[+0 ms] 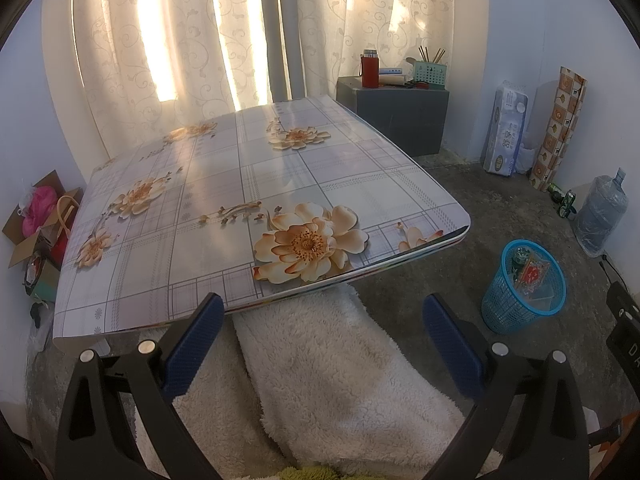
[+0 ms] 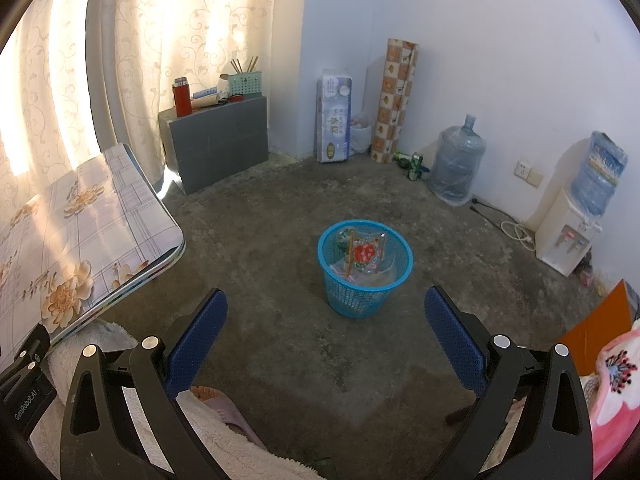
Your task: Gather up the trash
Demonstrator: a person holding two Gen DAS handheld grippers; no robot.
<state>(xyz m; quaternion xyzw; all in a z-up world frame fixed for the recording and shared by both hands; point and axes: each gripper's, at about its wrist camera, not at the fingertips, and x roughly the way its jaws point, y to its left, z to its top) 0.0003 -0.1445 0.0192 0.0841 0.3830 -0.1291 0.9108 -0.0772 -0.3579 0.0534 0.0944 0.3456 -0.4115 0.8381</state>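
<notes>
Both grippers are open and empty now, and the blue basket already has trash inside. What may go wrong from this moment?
1. The blue mesh plastic basket stands free on the concrete floor and looks light; a bump from the right gripper could tip it.
2. The clear wrappers stand near the rim, so anything added may slide out.
3. The green cans by the wall may be missed: the open left gripper faces the floral-covered table.
</notes>
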